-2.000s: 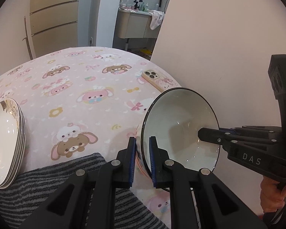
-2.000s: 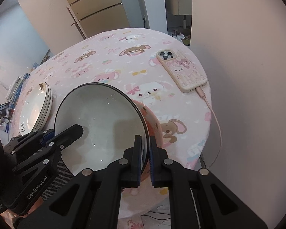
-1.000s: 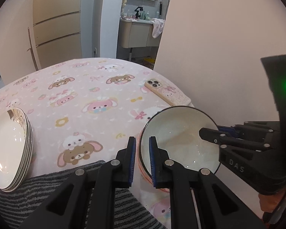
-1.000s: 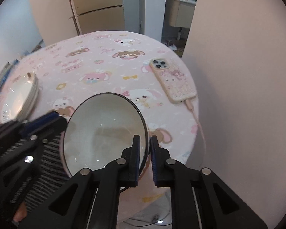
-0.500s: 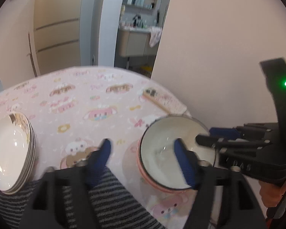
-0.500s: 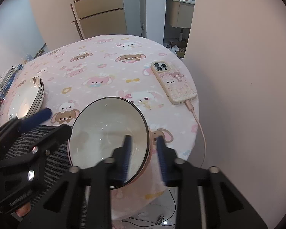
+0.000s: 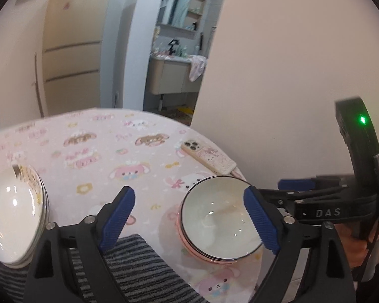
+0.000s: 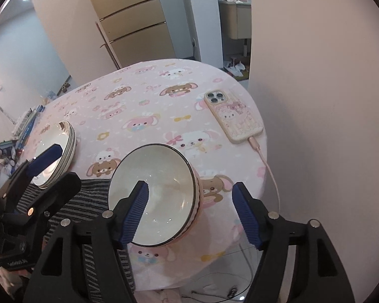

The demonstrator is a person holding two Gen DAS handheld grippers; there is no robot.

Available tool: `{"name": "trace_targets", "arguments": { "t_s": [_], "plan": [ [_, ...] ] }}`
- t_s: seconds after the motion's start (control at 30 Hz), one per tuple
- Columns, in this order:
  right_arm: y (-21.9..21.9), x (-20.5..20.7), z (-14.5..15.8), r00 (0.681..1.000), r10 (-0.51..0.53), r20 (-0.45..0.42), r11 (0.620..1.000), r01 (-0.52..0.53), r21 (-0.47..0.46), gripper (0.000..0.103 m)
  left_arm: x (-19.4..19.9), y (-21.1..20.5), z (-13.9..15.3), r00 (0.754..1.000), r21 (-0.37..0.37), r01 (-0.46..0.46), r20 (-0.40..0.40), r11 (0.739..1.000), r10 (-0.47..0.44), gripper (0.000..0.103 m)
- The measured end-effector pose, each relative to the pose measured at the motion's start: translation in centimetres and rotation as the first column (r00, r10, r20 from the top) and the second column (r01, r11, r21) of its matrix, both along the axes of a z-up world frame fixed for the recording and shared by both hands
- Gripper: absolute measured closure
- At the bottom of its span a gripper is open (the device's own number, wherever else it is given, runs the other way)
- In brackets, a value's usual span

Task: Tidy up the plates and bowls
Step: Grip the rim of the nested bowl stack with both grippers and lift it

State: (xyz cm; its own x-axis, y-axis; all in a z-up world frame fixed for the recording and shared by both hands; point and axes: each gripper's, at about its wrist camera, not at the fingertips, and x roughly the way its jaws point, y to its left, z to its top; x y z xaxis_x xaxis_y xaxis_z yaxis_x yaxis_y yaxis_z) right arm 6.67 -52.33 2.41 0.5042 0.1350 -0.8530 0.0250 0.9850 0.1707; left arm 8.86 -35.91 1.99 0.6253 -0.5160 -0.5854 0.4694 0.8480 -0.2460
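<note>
A white bowl with a dark rim and pink outside [image 7: 219, 217] [image 8: 156, 194] sits on the pink cartoon tablecloth near the table's right front edge. It looks nested in another pink bowl. A stack of white plates [image 7: 10, 217] [image 8: 55, 151] stands at the left. My left gripper [image 7: 189, 219] is open and empty above the table in front of the bowl. My right gripper [image 8: 190, 212] is open and empty, its jaws spread above the bowl's right rim. Each gripper shows in the other's view.
A phone in a pink case [image 8: 233, 115] [image 7: 207, 156] lies at the table's right edge with a pink cable [image 8: 270, 171] hanging off. A grey striped cloth [image 7: 139, 272] [image 8: 83, 202] lies at the front. A wall stands close on the right.
Both grippers have let go of the bowl's rim and opened wide. The bowl went from tilted and held to resting on the table. Both grippers have lifted back.
</note>
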Motion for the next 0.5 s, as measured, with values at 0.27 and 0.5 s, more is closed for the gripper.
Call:
{"name": "trace_targets", "arguments": {
  "t_s": [0.27,0.5],
  "plan": [
    [-2.1,0.8,-4.1,0.993,-0.049,-0.106,0.986,0.065,0.153,0.035,3.3,0.0,-4.4,0.974,-0.071,0.024,-0.223,0.997,-0.04,0.004],
    [-1.9,2.5,-7.1,0.984,-0.039,-0.172,0.978,0.073,0.197,0.039,4.7,-0.6,-7.0,0.946,-0.059,0.028,-0.321,0.998,-0.045,0.004]
  ]
}}
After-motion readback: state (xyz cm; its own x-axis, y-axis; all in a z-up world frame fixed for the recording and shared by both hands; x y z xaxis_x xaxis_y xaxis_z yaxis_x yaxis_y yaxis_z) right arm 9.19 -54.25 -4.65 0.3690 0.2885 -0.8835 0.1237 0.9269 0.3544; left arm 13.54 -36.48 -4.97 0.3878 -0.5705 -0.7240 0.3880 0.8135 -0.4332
